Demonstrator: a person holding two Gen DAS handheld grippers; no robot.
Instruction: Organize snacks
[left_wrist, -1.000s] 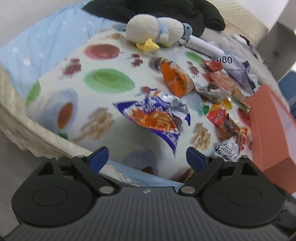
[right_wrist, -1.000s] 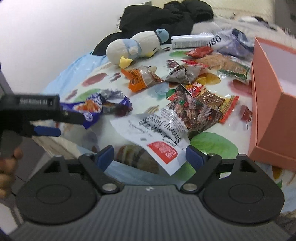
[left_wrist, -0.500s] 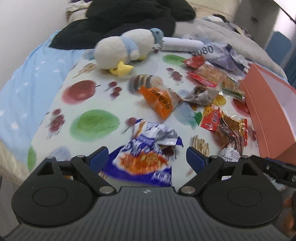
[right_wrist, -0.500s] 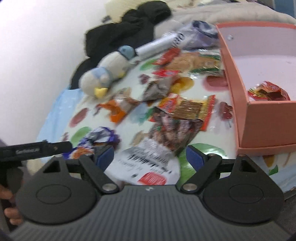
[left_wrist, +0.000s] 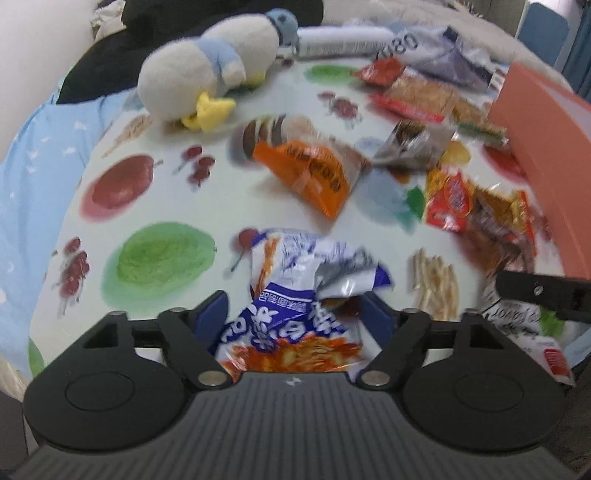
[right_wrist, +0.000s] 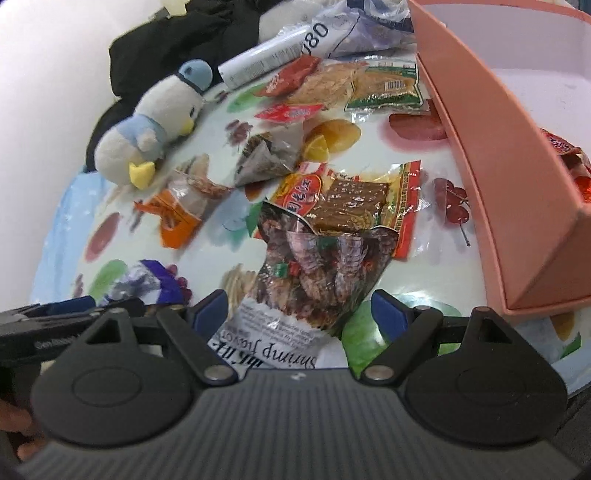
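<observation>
Several snack packets lie on a fruit-print cloth. My left gripper (left_wrist: 295, 314) is open with its jaws around a crumpled blue and white snack bag (left_wrist: 303, 295); whether the pads touch it I cannot tell. My right gripper (right_wrist: 299, 310) is open around the near end of a shrimp flavor bag (right_wrist: 314, 280), also not clamped. An orange packet (left_wrist: 314, 173) and a red packet (left_wrist: 450, 199) lie further out. A salmon box (right_wrist: 491, 155) stands at the right with a red packet (right_wrist: 565, 155) inside.
A plush penguin (left_wrist: 210, 70) lies at the far left of the cloth, with black clothing (right_wrist: 177, 48) behind it. A white tube (right_wrist: 266, 62) and more packets (right_wrist: 384, 85) lie at the back. The left gripper shows in the right wrist view (right_wrist: 48, 321).
Both grippers have moved forward and down. The blue bag now lies between the left jaws and the shrimp bag between the right jaws. The salmon box is closer on the right.
</observation>
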